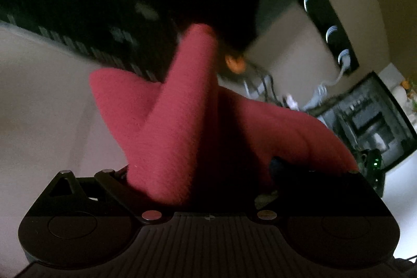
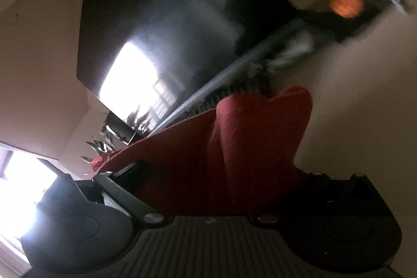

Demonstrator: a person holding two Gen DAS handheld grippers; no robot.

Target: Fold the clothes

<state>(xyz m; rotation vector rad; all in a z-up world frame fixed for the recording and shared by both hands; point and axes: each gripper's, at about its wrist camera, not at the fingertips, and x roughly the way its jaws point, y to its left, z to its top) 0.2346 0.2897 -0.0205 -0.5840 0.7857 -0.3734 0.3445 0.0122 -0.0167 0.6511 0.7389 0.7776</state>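
Both grippers pinch bunched, fuzzy red fabric.

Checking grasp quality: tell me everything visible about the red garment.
The red garment is a soft, finely knit-looking fabric, pink-red in the left wrist view, darker red in the right. It bunches up in folds and rounded peaks out of each gripper, covering the fingers, so left gripper and right gripper each appear clamped on it. It is lifted; both views are blurred.

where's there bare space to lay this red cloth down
No bare surface shows in either view. Both cameras tilt up at walls and a dark screen. The red cloth fills the space ahead of the left gripper and right gripper.
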